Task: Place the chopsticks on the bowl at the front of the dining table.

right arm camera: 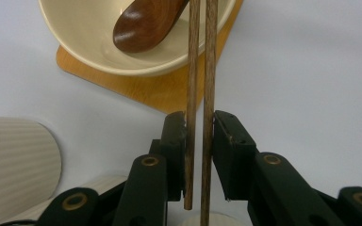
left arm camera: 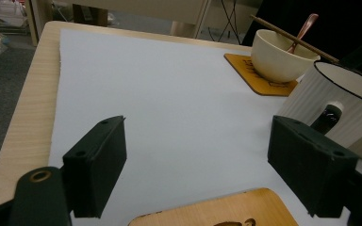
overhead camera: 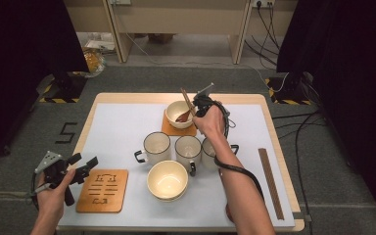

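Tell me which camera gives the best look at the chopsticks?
The right gripper view: the chopsticks run up close between the black jaws, both sticks distinct, tips over the bowl. The left gripper view shows them far off as one thin stick across the bowl's rim. The high view shows a small sliver above the hand.

Two bowls (overhead camera: 167, 179), three mugs (overhead camera: 156, 147), two coasters (overhead camera: 103, 191).

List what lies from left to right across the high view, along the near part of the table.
Left gripper → empty wooden coaster → near empty bowl → the person's right forearm → pair of chopsticks lying near the table's right edge.
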{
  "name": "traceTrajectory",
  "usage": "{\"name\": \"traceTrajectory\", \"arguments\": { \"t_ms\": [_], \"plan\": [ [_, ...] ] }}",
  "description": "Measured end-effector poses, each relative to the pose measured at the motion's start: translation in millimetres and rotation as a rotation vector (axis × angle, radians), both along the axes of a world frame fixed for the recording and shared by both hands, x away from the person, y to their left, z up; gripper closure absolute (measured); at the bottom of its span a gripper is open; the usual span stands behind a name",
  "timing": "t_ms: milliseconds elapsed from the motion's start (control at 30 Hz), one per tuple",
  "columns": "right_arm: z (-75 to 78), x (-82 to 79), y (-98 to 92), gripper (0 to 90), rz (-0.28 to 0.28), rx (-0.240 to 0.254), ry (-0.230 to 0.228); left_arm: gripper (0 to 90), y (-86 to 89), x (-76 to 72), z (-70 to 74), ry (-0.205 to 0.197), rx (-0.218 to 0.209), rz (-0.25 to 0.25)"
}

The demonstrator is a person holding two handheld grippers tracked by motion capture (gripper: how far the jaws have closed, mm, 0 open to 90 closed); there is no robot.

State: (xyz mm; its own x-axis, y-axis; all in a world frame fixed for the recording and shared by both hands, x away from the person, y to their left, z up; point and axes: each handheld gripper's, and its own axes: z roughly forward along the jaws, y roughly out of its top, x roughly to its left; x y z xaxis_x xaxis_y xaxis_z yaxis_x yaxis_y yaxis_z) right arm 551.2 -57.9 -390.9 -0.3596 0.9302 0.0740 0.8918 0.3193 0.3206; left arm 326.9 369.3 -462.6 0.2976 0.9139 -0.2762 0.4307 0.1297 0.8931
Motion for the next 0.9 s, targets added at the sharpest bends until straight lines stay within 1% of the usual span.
{"name": "traceTrajectory", "arguments": {
  "t_ms": [367, 900],
  "plan": [
    [-0.8, 1.1, 2.3, 79.9, -0.007, -0.007, 0.01, 19.5, 0.1, 0.1, -0.1, 0.001, -0.001, 0.001],
    [0.1, 4.8, 9.6, 80.5, -0.008, -0.008, 0.012, 19.5, 1.0, 0.1, -0.1, -0.001, -0.005, 0.003]
  ]
}}
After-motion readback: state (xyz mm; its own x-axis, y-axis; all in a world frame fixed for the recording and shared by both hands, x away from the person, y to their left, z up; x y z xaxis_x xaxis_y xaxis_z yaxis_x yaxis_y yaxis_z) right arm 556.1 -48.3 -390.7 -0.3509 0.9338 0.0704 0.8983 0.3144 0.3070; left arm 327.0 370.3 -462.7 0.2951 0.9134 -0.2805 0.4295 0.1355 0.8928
